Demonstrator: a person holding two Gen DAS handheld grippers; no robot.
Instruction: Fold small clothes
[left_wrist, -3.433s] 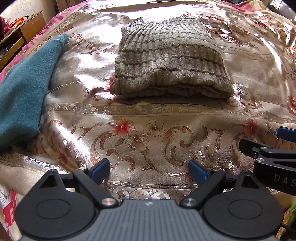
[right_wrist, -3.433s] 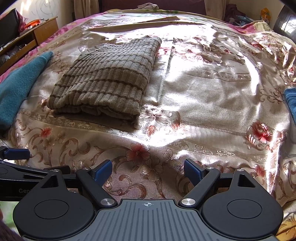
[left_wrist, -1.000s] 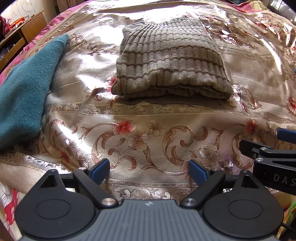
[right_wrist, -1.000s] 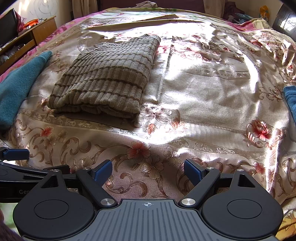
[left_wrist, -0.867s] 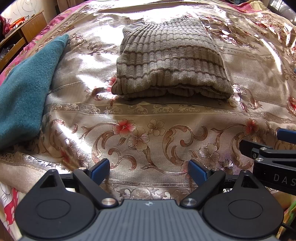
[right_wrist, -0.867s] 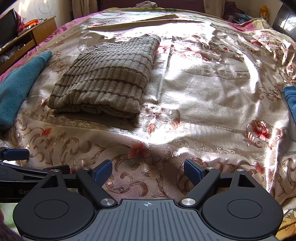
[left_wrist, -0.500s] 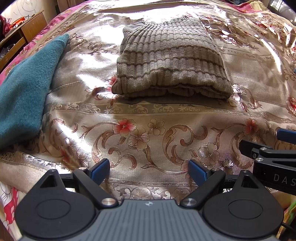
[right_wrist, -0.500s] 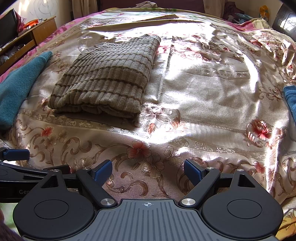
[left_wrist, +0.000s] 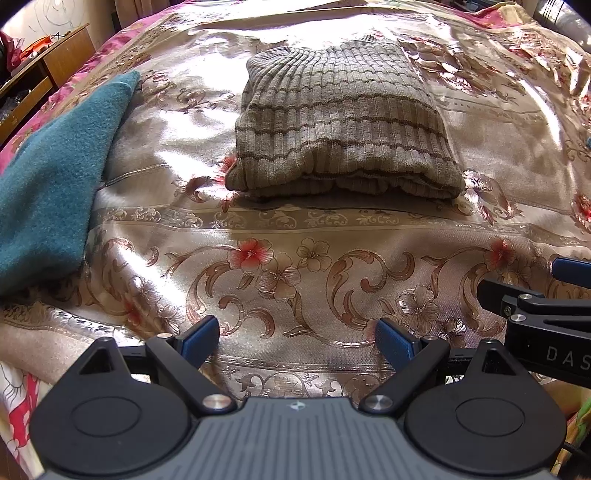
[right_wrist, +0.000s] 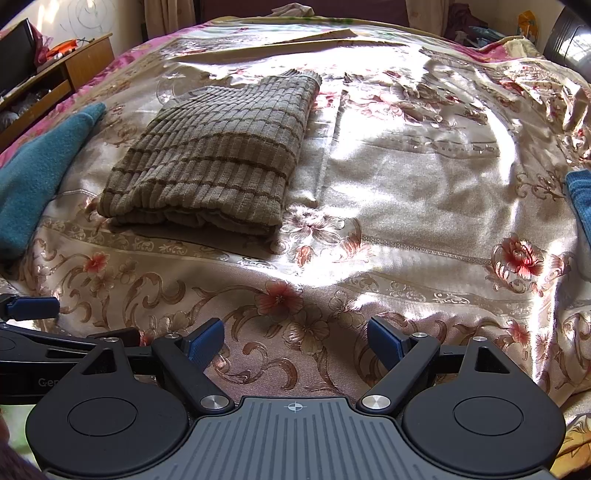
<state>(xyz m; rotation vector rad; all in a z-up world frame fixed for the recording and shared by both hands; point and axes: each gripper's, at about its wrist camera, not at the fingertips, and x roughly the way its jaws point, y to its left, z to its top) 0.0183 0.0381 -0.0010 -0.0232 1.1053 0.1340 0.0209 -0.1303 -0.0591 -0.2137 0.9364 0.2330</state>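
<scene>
Both grippers low over the bed's near edge, side by side: left gripper jaws apart, empty; right gripper jaws apart, empty. Bedspread bare between them and the sweater. One folded ribbed sweater lies well ahead, straight in front of the left, ahead-left of the right, so left is nearer; long axis runs away from the jaws. Two teal cloths: one at left, one at far right. One wooden cabinet beyond.

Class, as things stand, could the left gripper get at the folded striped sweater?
Probably yes: the left gripper is open and empty, and only bare bedspread lies between it and the folded sweater.
</scene>
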